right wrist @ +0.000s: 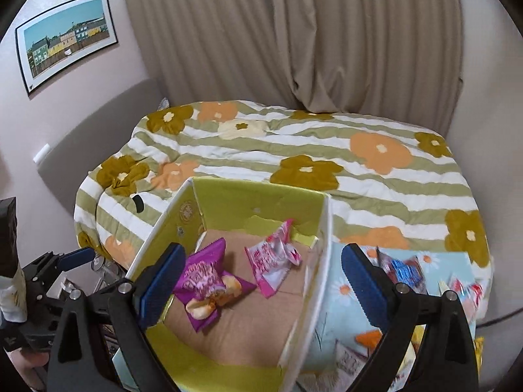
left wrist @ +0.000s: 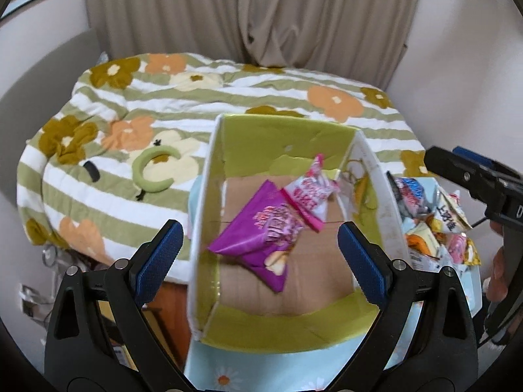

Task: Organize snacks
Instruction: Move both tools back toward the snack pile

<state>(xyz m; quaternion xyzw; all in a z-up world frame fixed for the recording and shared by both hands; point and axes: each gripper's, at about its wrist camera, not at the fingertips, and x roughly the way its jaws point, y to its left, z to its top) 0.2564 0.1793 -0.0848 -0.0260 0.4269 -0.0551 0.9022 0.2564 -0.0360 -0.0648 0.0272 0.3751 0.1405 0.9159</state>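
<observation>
Inside, crinkly purple packet (left wrist: 261, 235), glossy pink packet (left wrist: 310, 196), rectangular cardboard box (left wrist: 287, 326)

A home bedroom: a bed (right wrist: 294, 163) under a striped quilt (right wrist: 327, 176) patterned with orange and brown flowers fills the middle, beige curtains (right wrist: 294, 32) hang closed at 12 o'clock, and a framed picture (right wrist: 65, 39) of coloured houses hangs on the pale wall (right wrist: 19, 124) at 10 o'clock.
</observation>
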